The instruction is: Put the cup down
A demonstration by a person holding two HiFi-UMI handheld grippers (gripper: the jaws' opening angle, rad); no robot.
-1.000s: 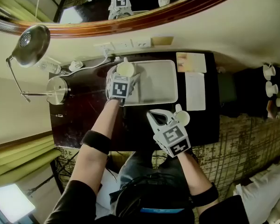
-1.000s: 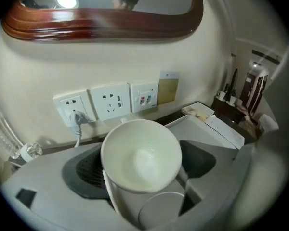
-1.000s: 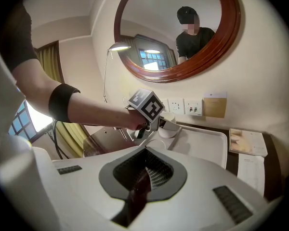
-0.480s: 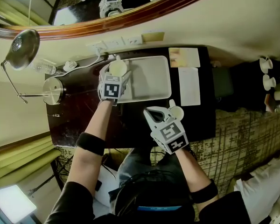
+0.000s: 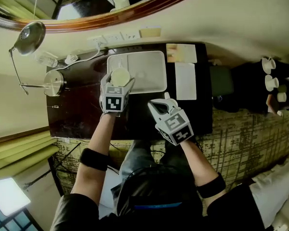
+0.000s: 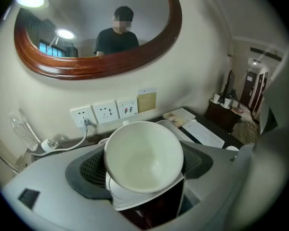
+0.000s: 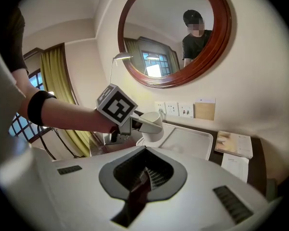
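Observation:
A white cup (image 5: 120, 77) sits tilted between the jaws of my left gripper (image 5: 119, 82), its mouth facing the camera in the left gripper view (image 6: 143, 158). The jaws have just been closing, with the cup between them, and are shut on it. It hangs over the left part of the white tray (image 5: 149, 71). The right gripper view shows the same cup (image 7: 152, 124) held above the tray (image 7: 190, 143). My right gripper (image 5: 158, 108) is shut and holds nothing, over the dark table (image 5: 82, 114) just in front of the tray.
Against the wall stand a desk lamp (image 5: 29, 35), a silver kettle (image 5: 54, 83), a plastic bottle (image 5: 45, 60) and sockets (image 5: 116, 36) with a white cable. Papers (image 5: 185, 81) lie right of the tray. Several cups (image 5: 269, 81) stand on a side table at the right.
The left gripper has come up off the tray's far left corner with the cup and drawn back towards the person. The right gripper has shifted a little to the left.

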